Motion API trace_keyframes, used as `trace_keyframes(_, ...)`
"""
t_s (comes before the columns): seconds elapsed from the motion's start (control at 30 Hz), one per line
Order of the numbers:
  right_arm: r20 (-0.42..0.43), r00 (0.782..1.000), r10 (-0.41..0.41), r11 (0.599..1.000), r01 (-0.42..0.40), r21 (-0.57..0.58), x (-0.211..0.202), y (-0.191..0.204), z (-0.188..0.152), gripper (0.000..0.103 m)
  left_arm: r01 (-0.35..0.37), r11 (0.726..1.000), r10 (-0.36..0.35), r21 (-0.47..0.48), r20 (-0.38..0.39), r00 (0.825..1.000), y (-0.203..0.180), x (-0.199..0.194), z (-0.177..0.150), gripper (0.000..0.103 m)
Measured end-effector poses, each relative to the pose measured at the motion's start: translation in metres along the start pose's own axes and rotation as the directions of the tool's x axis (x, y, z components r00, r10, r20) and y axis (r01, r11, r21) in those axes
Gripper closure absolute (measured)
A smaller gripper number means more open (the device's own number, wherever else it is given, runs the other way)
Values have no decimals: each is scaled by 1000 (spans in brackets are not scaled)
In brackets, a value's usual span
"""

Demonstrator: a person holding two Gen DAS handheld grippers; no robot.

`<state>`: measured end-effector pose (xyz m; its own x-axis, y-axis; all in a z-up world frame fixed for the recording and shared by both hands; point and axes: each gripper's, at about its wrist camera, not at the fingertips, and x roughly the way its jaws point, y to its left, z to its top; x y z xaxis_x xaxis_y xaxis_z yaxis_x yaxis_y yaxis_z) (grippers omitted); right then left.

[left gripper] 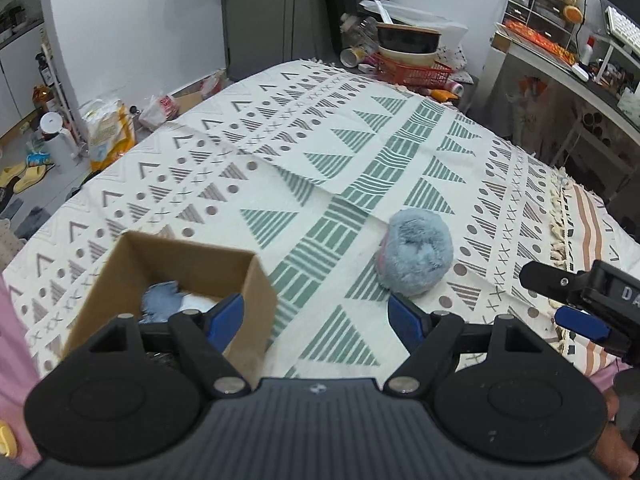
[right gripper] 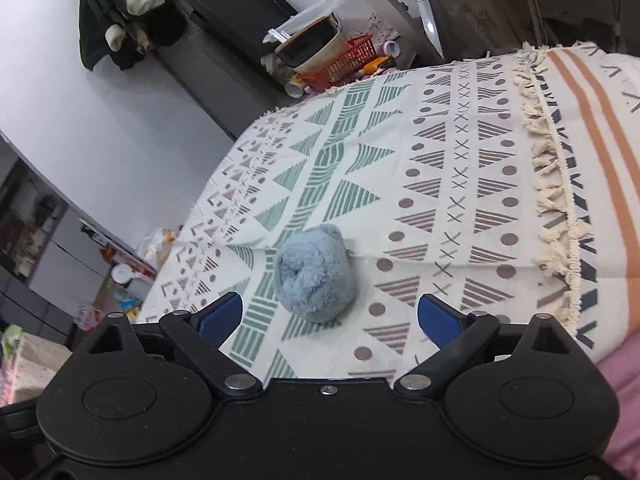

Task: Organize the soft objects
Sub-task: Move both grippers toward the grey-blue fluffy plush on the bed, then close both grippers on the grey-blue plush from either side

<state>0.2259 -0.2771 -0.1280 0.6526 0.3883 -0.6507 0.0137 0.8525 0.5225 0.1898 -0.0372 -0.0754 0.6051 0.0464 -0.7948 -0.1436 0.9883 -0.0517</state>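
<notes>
Lower centre of the right wrist view, the right gripper (right gripper: pixel 330 320) gapes wide and empty, the fluffy blue plush ball (right gripper: pixel 316 278) lying on the patterned blanket (right gripper: pixel 460 152) just beyond its tips. It looks light, squashy and unbreakable; pinch its middle. Nearly round, no clear heading. The left gripper (left gripper: pixel 316 316), also wide and empty, sits beside the cardboard box (left gripper: pixel 256 292).

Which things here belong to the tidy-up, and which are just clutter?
Job: fluffy blue plush ball; open brown cardboard box holding soft blue and white items.
Lying about: red plastic basket; stacked bowls; yellow slippers.
</notes>
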Motion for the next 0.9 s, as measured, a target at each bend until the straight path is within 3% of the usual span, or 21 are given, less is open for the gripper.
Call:
trace_keyframes(0.13, 23, 1000, 7, 1000, -7, 2, 10, -8, 2, 8, 17, 1000, -17, 1, 15, 1000, -14, 14, 4, 26)
trace_keyframes(0.33, 15, 1000, 7, 999, -7, 42, 27, -24, 7, 18, 28, 1000, -28, -6, 21, 999, -33, 38, 8, 29)
trace_keyframes(0.4, -9, 1000, 16, 998, -16, 66, 34, -30, 8, 28, 30, 1000, -30, -9, 16, 999, -39, 48, 8, 29)
trace_keyframes(0.53, -37, 998, 55, 992, -51, 113, 45, -40, 7, 38, 44, 999, -44, -26, 5, 999, -47, 66, 11, 35)
trace_keyframes(0.73, -21, 996, 90, 984, -86, 154, 59, -47, 8, 39, 79, 995, -79, -59, 16, 997, -53, 90, 18, 47)
trace_keyframes(0.9, -57, 990, 128, 971, -113, 210, 78, -58, 9, 44, 78, 994, -77, -71, 10, 997, -57, 110, 21, 55)
